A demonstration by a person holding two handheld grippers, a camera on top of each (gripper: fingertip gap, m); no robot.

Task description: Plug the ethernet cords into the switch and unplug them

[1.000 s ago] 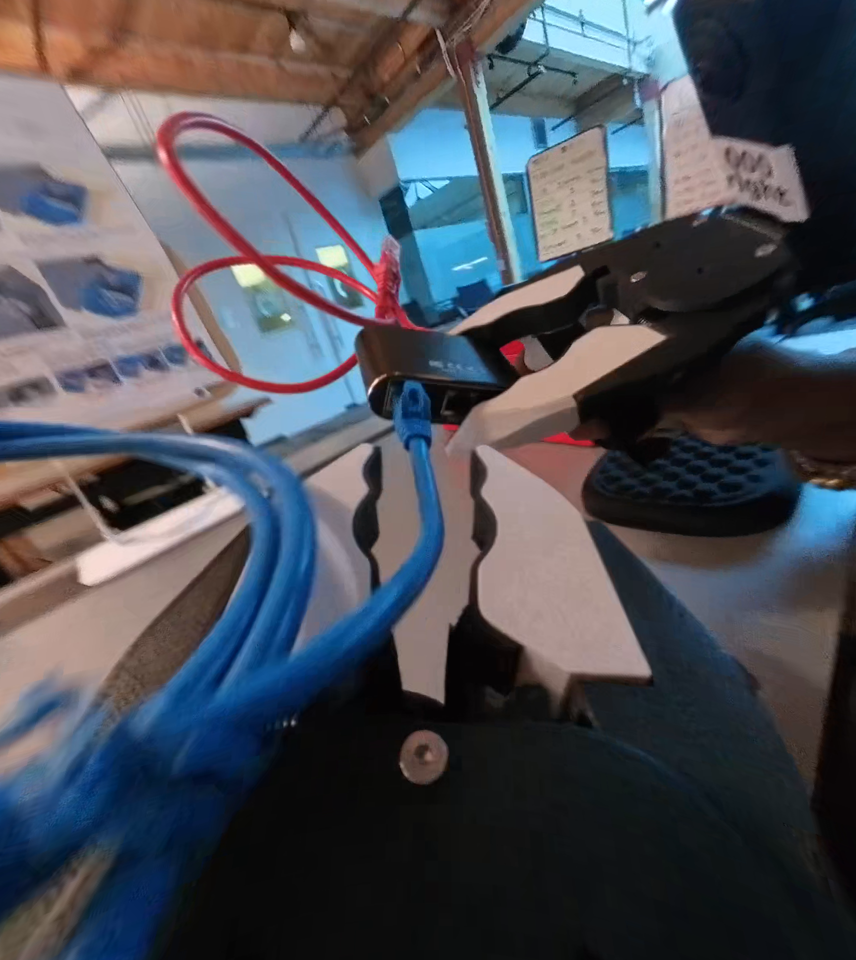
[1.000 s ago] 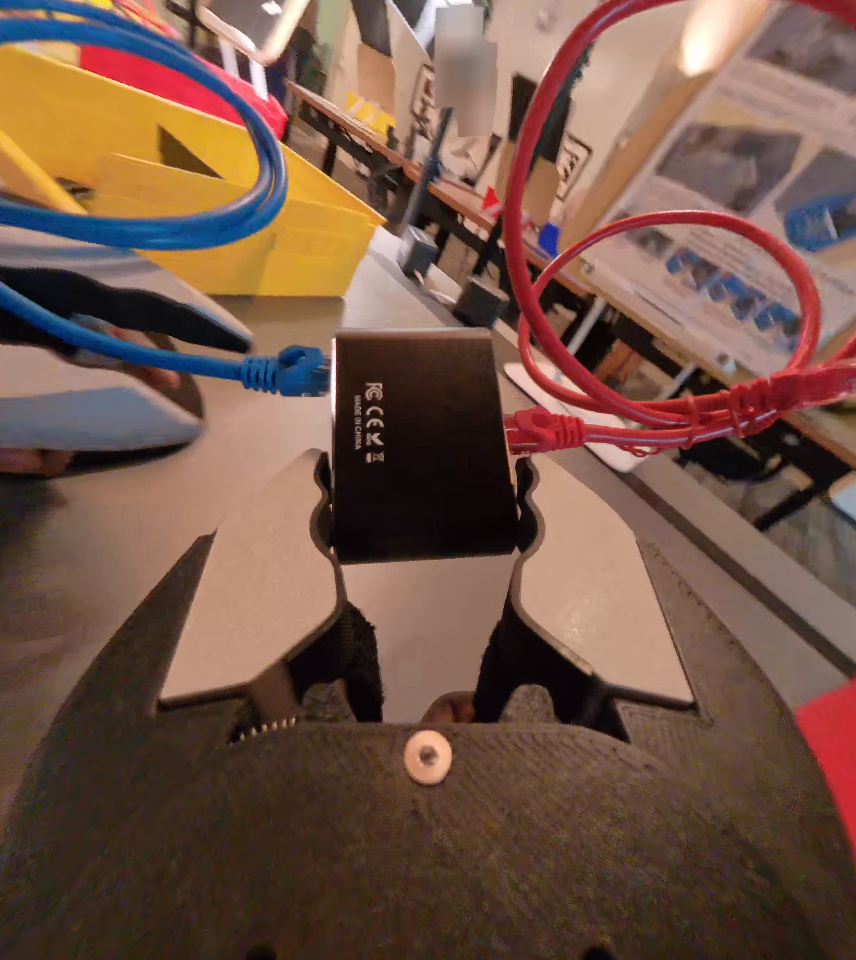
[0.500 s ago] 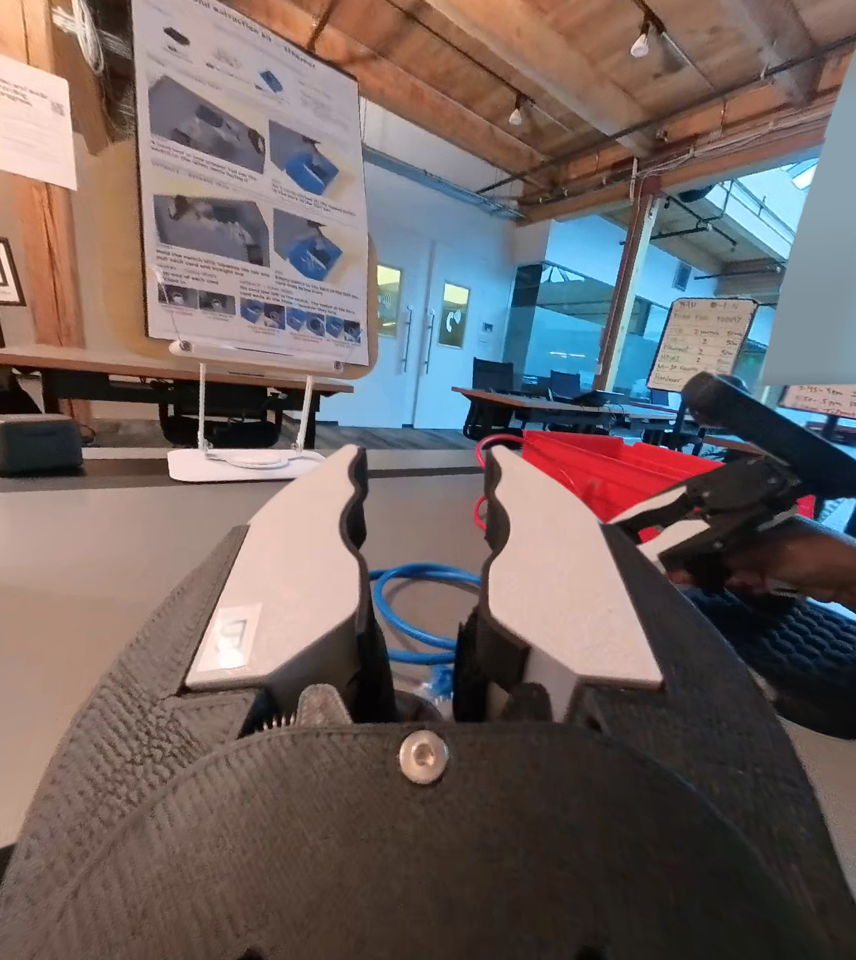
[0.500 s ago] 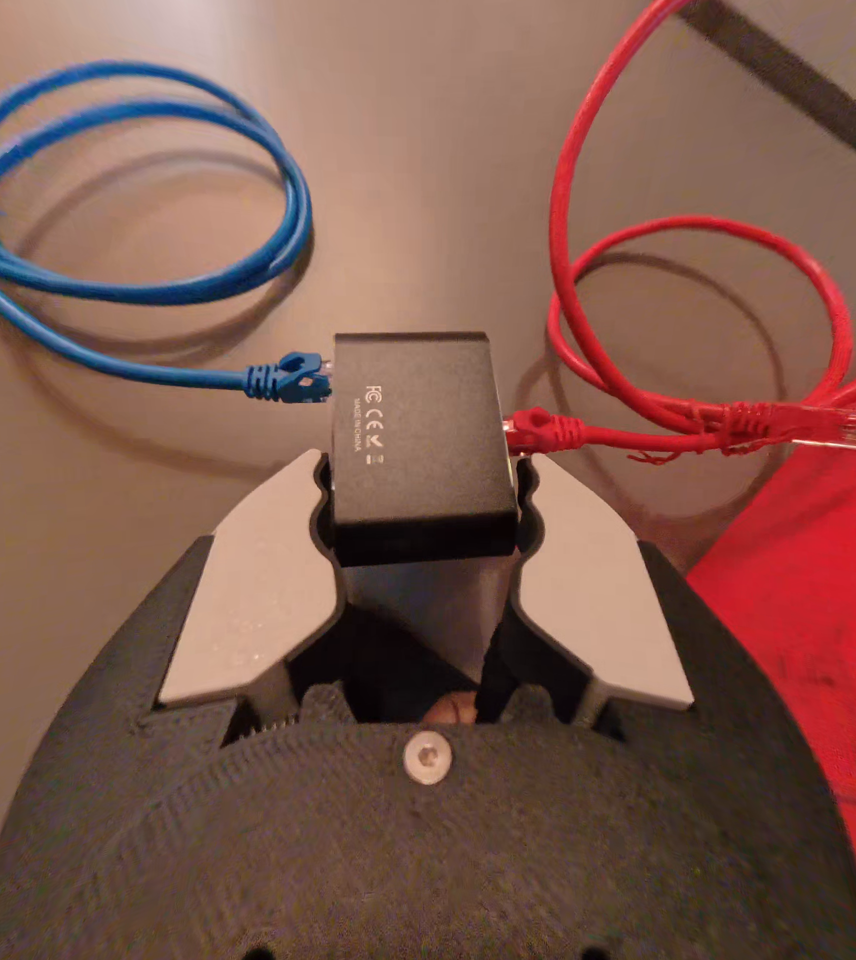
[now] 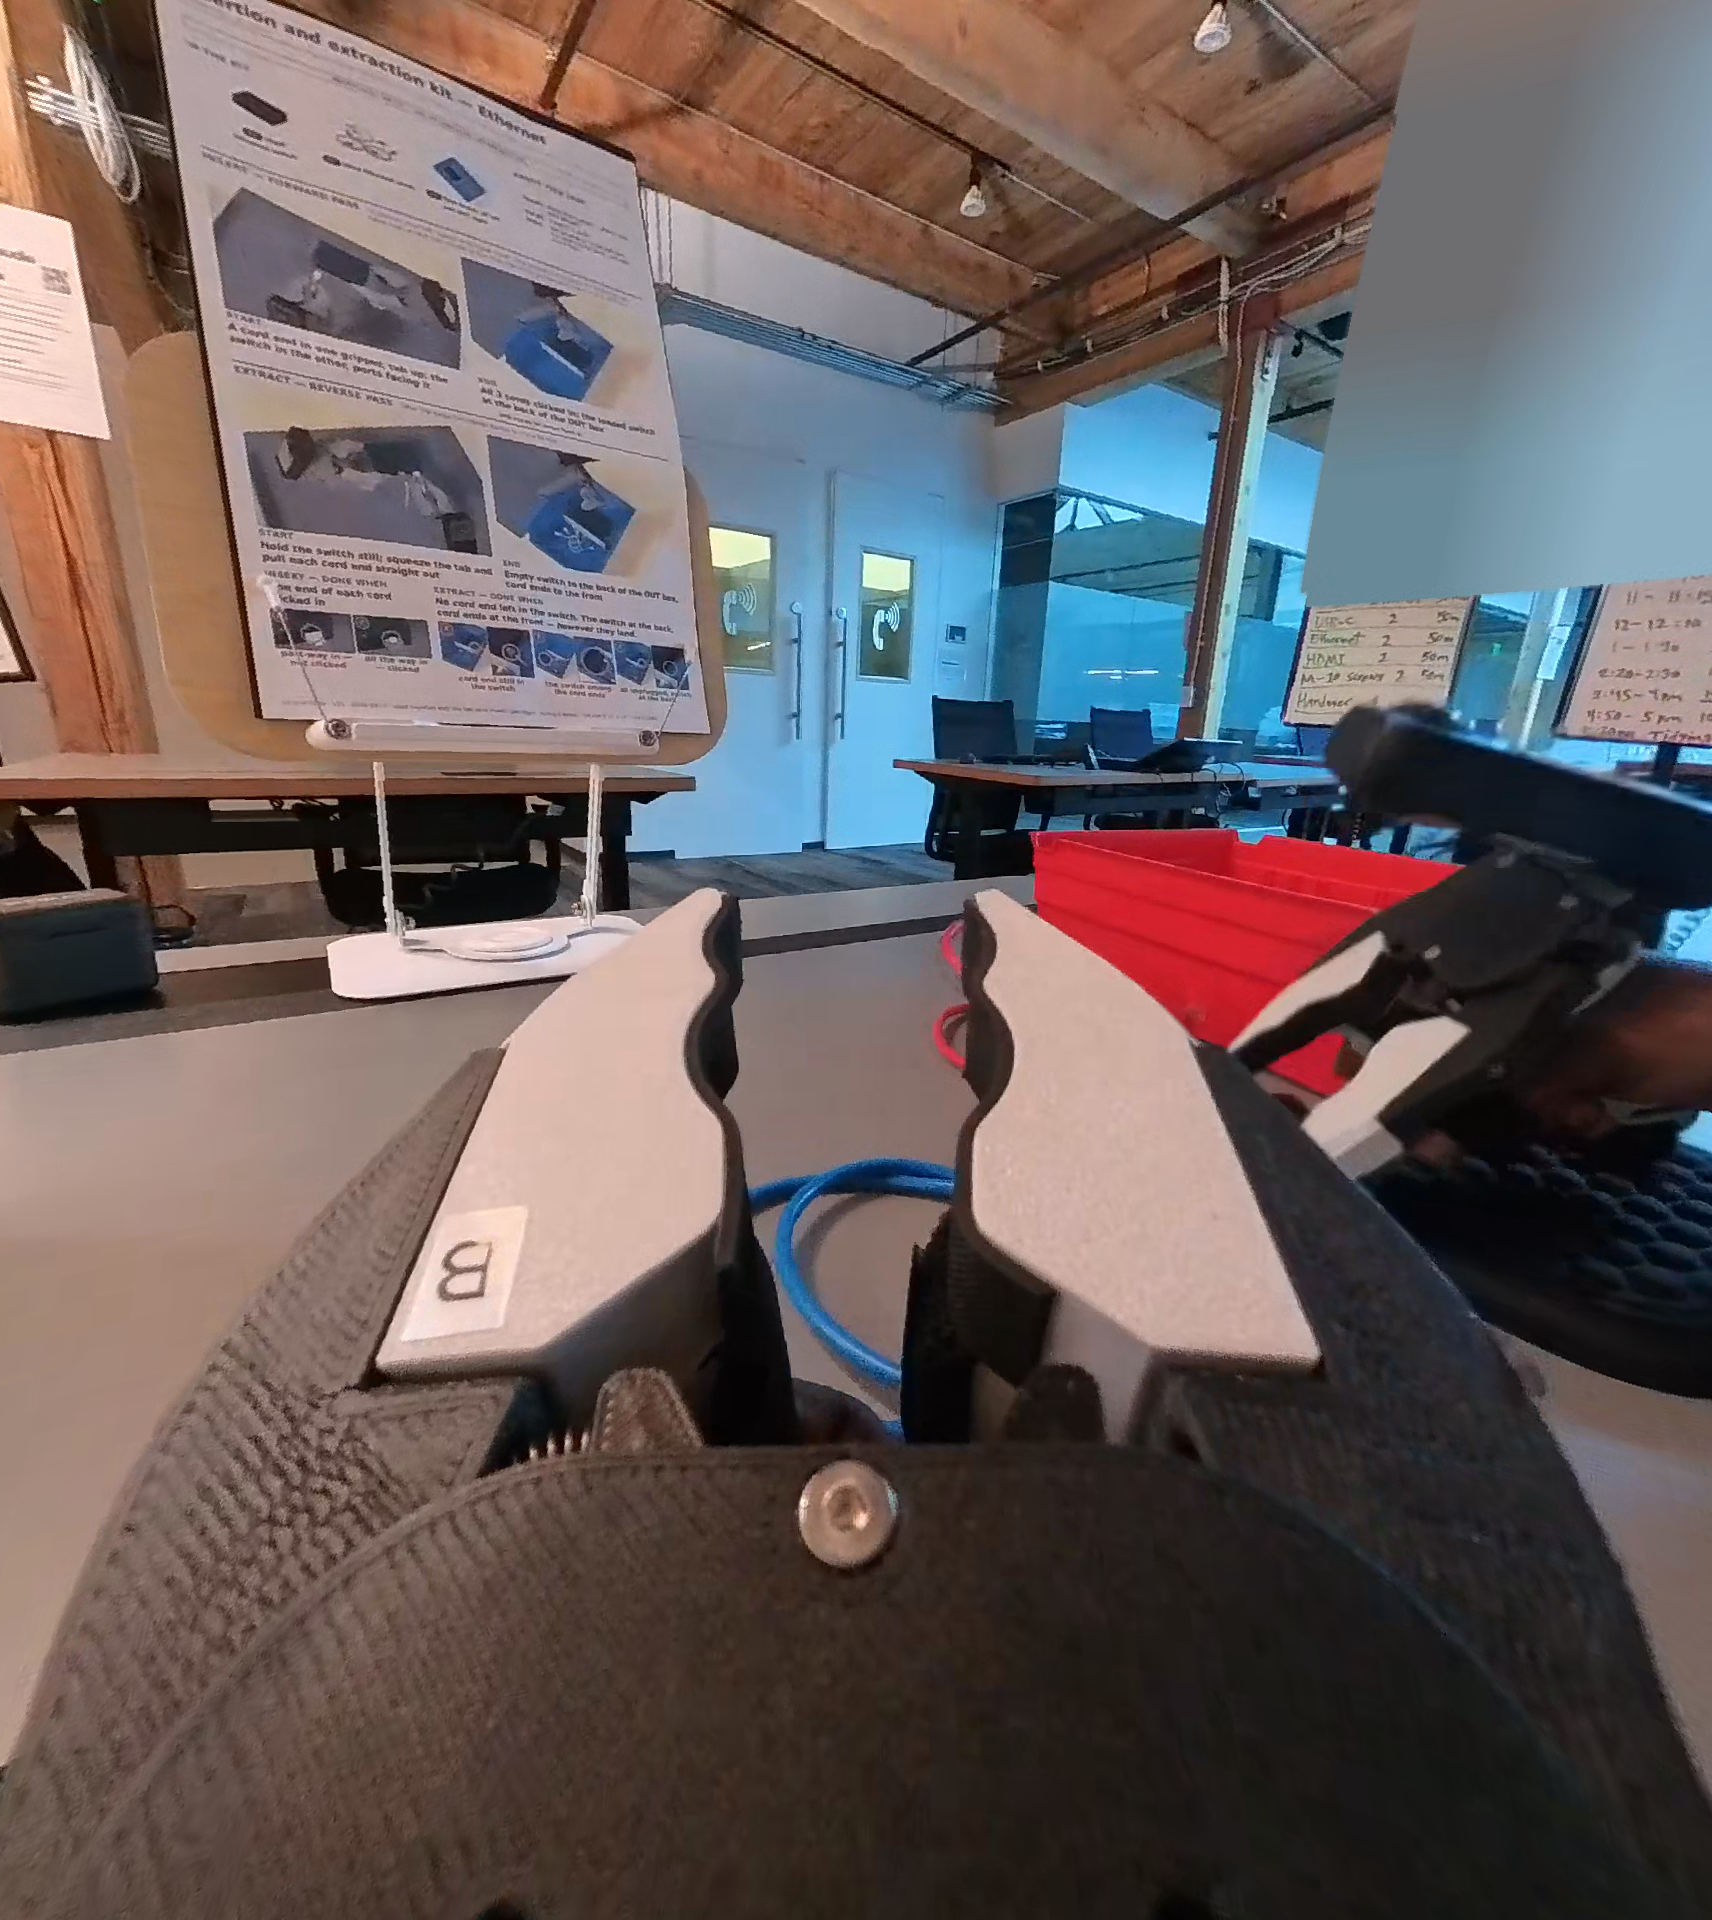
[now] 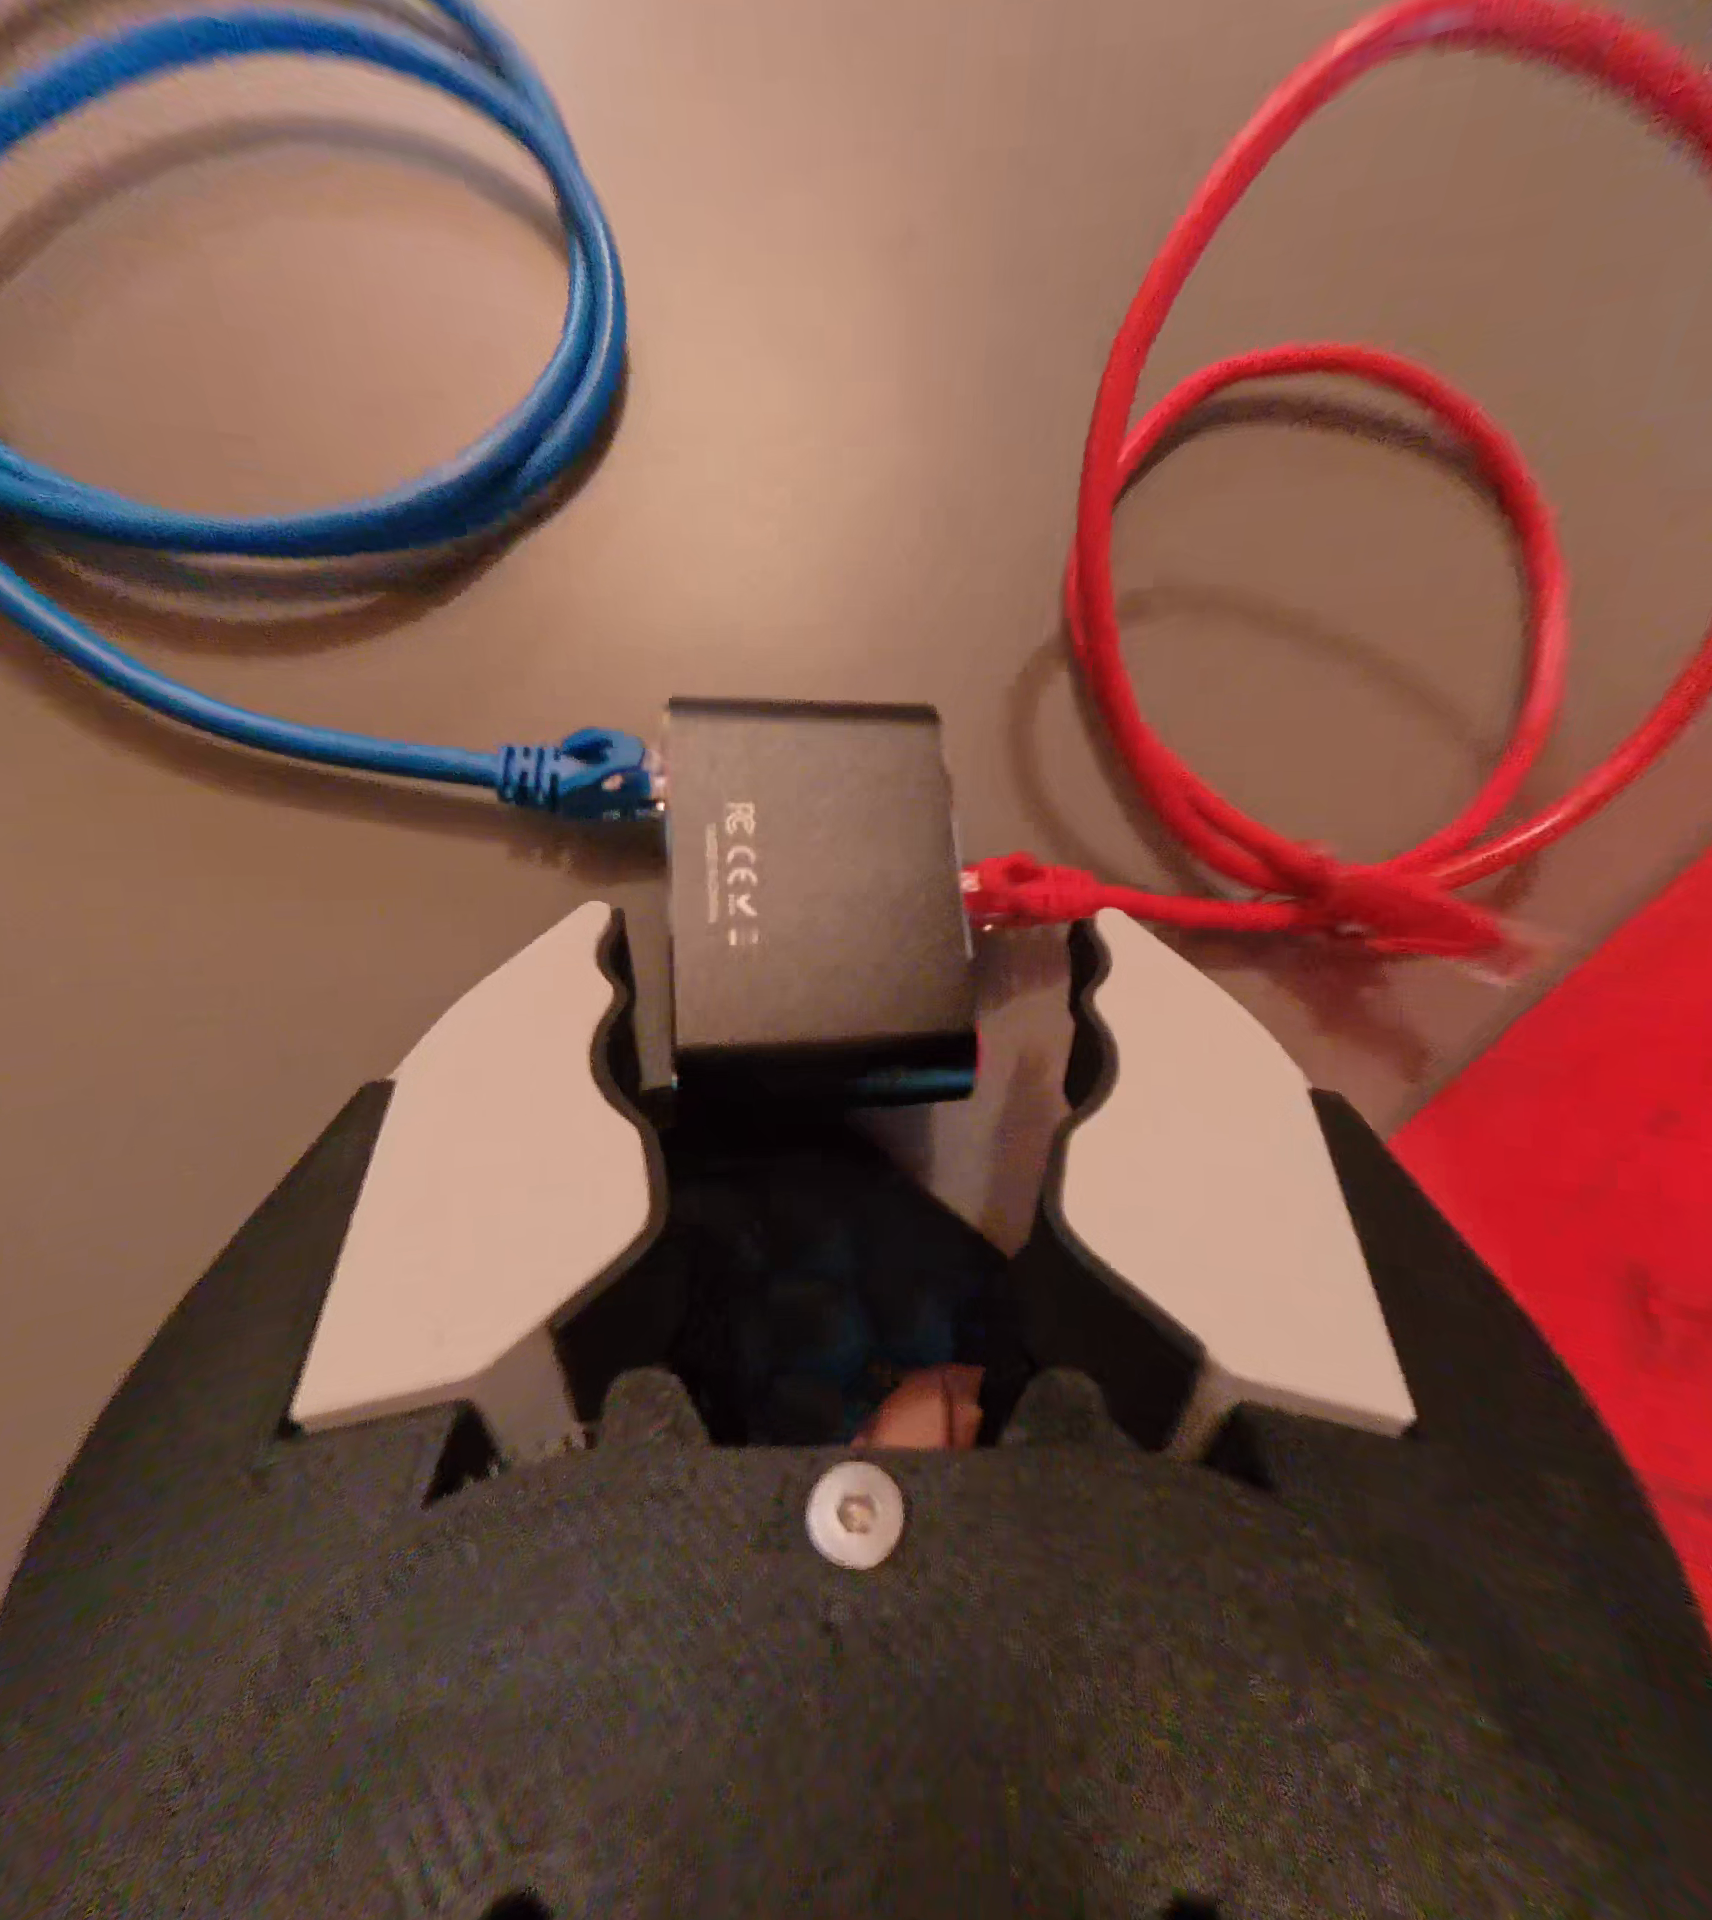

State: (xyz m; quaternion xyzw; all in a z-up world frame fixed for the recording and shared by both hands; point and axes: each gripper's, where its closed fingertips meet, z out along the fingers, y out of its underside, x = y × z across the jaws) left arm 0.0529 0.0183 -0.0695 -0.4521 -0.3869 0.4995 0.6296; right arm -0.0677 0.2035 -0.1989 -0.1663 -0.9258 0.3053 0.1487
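The black switch (image 6: 816,883) lies on the table. A blue cord (image 6: 312,509) is plugged into its left side by the blue plug (image 6: 582,774). A red cord (image 6: 1351,623) is plugged into its right side by the red plug (image 6: 1028,894). My right gripper (image 6: 847,920) is open, with its fingers either side of the switch's near end and a gap on the right. My left gripper (image 5: 847,925) is open and empty above the table. A loop of the blue cord (image 5: 831,1247) shows between its fingers. The right gripper (image 5: 1293,1091) also shows at the right of the left wrist view.
A red bin (image 6: 1610,1195) sits right of the switch; it also shows in the left wrist view (image 5: 1195,914). A poster on a white stand (image 5: 436,416) and a dark grey box (image 5: 52,951) stand at the table's far side. A black honeycomb pad (image 5: 1610,1268) lies under the right hand.
The left gripper let go of the blue cord and drew back. The right gripper brought the switch with both cords down onto the table and opened its jaws.
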